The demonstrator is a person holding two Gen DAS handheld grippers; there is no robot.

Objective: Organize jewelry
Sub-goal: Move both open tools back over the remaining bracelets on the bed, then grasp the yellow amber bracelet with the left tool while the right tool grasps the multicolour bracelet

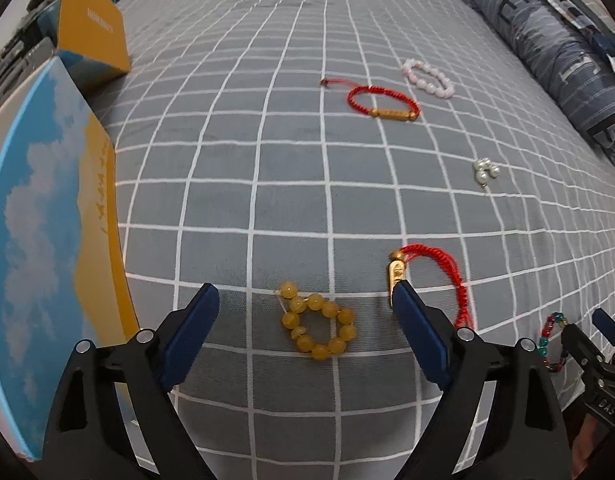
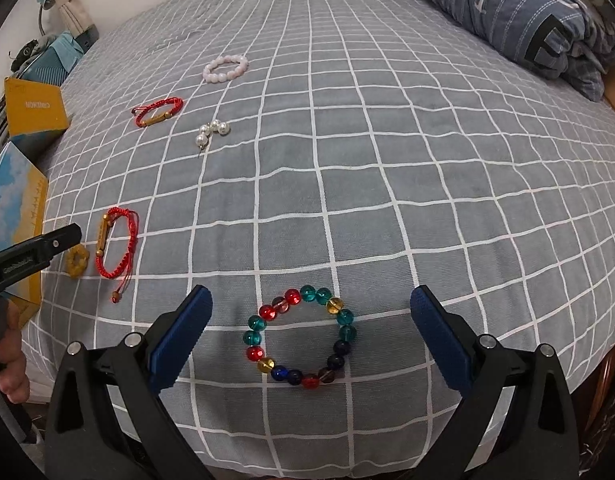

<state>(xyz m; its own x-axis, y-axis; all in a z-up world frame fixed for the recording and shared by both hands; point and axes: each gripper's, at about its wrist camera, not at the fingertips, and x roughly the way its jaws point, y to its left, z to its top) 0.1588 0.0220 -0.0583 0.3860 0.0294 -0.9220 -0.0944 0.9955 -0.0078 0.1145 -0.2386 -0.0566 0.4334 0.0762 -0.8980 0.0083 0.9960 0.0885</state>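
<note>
A yellow bead bracelet [image 1: 329, 309] lies on the grey checked bedsheet [image 1: 267, 160], between the spread fingers of my left gripper [image 1: 305, 291]. That gripper is open and touches nothing. Its right fingertip hides the lower end of the gold tube on a red cord bracelet [image 1: 453, 268]. In the right wrist view a multicoloured glass-bead bracelet [image 2: 344, 317] lies between the fingers of my right gripper [image 2: 311, 293], which is open and clear of the beads. Farther off lie a second red cord bracelet [image 1: 381, 114], a pink bead bracelet [image 1: 431, 88] and pearl earrings [image 1: 483, 170].
A box printed with sky and clouds [image 1: 47, 220] stands at the left edge of the bed, with an orange box [image 1: 91, 32] behind it. A folded blue quilt [image 2: 527, 20] fills the far right. A hand [image 2: 7, 360] holds the left gripper.
</note>
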